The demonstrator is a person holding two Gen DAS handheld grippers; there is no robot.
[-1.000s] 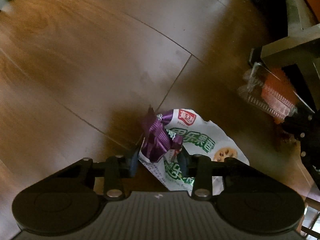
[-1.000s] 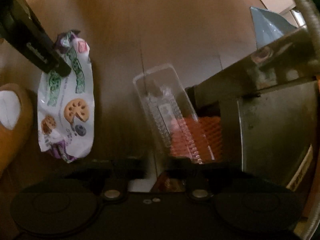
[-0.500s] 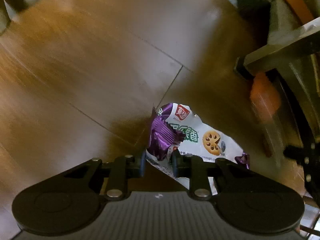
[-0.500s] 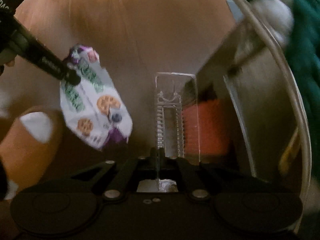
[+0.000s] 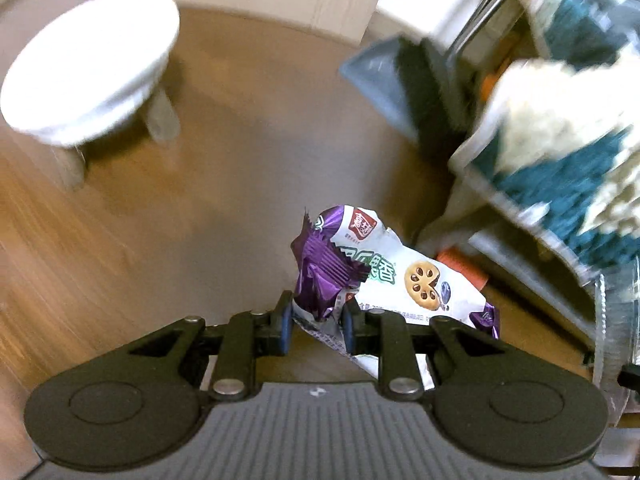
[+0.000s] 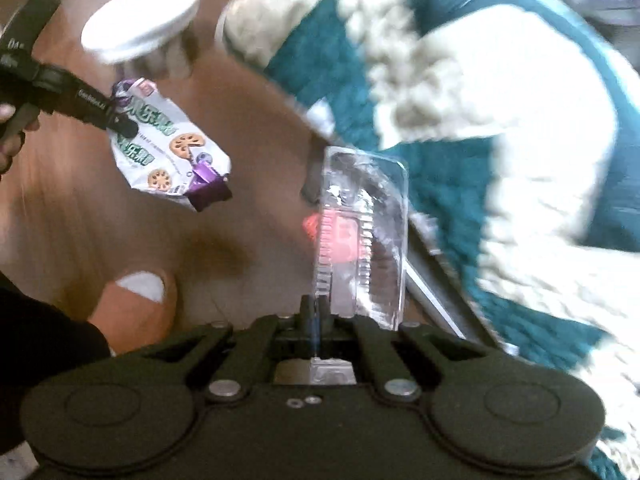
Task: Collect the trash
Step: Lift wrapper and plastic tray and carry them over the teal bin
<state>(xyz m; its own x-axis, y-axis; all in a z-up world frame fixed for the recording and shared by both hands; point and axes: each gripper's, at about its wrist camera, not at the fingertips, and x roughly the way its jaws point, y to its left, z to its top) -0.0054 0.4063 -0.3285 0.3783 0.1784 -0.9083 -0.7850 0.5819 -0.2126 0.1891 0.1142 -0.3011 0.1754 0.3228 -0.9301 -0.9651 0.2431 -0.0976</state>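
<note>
A crumpled white and purple snack wrapper (image 5: 372, 276) hangs in the air with my left gripper (image 5: 316, 322) shut on its purple end. The right wrist view shows the same wrapper (image 6: 168, 148) dangling from the left gripper (image 6: 120, 124) at upper left. A clear plastic tray (image 6: 360, 232) with ribbed sides stands up in front of my right gripper (image 6: 316, 316), whose jaws are shut on the tray's lower edge. Both pieces of trash are off the wooden floor (image 5: 160, 220).
A white round stool (image 5: 88, 64) stands on the floor at upper left. A teal and cream knitted blanket (image 6: 480, 100) covers furniture on the right, with a metal frame (image 6: 432, 292) below it. A person's slippered foot (image 6: 132, 300) rests on the floor at lower left.
Both grippers rose from the floor, carrying the wrapper and the clear tray up. The stool and blanket came into view. The right gripper's jaws closed fully on the tray edge and the wrist rolled.
</note>
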